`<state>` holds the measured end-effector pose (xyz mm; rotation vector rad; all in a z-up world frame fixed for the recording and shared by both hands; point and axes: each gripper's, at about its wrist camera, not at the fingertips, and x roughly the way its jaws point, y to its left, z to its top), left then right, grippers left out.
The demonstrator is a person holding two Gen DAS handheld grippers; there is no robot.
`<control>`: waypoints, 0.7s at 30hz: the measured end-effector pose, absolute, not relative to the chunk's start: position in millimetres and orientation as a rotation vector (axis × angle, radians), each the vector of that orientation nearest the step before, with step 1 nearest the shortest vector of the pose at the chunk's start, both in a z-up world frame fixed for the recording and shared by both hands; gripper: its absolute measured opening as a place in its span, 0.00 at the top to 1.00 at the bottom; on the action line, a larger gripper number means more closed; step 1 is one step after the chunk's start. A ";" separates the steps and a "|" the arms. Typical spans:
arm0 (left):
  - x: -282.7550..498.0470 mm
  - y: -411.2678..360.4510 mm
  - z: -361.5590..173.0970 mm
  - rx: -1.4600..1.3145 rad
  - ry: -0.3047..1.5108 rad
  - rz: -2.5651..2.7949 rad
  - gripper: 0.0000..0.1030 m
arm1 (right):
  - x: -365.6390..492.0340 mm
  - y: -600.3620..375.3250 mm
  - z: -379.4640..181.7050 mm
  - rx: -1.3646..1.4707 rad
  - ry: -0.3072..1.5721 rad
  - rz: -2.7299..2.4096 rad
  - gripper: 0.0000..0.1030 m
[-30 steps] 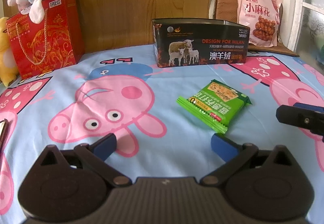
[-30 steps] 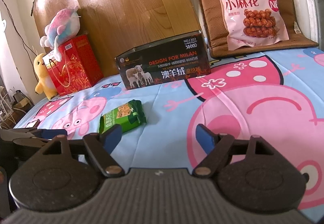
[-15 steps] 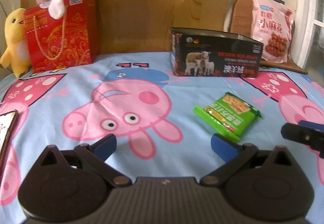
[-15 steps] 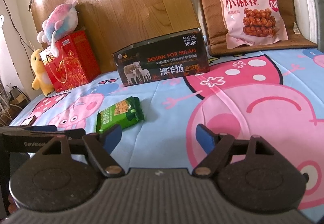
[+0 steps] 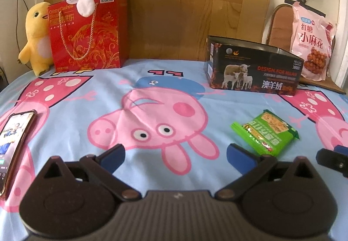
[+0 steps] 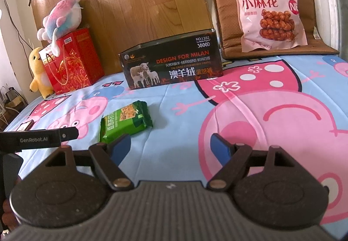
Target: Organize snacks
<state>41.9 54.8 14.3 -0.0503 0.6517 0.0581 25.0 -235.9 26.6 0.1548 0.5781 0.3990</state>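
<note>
Both tongs stand wide open and empty: the left tongs (image 5: 175, 155) hover over the cartoon-pig bedsheet (image 5: 152, 114), the right tongs (image 6: 170, 146) just right of the green snack packet (image 6: 125, 124). That packet lies flat on the bed, well short of the open dark box (image 6: 171, 62). Recommended: straddle the packet across its narrow sides and close gently. It is a glossy, crimped, slightly puffy wrapper, so it is likely to slip or crush.

Phone (image 5: 15, 145) cut off by left edge; screen blurred.
</note>
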 end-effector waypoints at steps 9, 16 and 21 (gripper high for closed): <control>42.0 54.5 13.8 -0.049 0.653 0.059 0.00 | 25.0 -236.0 26.8 0.155 0.578 0.399 0.20; 42.3 54.2 13.2 -0.049 0.655 0.058 0.00 | 24.7 -235.2 27.5 0.156 0.578 0.404 0.21; 44.0 55.7 12.2 -0.058 0.661 0.057 0.00 | 27.5 -235.8 28.8 0.169 0.589 0.427 0.26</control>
